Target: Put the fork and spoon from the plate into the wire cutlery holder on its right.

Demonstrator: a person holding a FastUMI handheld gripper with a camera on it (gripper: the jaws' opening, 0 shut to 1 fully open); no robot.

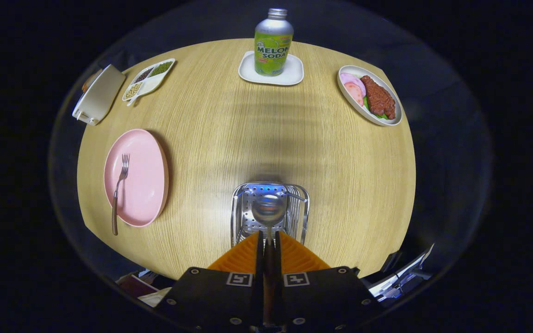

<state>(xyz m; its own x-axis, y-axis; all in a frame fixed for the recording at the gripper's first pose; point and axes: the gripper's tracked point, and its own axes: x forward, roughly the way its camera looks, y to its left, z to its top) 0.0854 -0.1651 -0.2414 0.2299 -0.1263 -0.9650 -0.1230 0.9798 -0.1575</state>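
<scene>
I have the hand-held gripper clamped on the handle of a shiny metal spoon, both fingers pressed against it. The spoon's long axis runs straight ahead along the fingers, and its bowl hangs directly over the open top of the silver wire cutlery holder, just ahead of the fingertips. By my reading, the coming move turns on that alignment: bowl over the opening, so a lowering and release should drop it in.

The metal fork with a brown handle lies on the round pink plate, well off to the left of the holder, tines pointing away from me, handle end overhanging the near rim.

Far across the pale wooden table, a green bottle reads "MELON SODA".
</scene>
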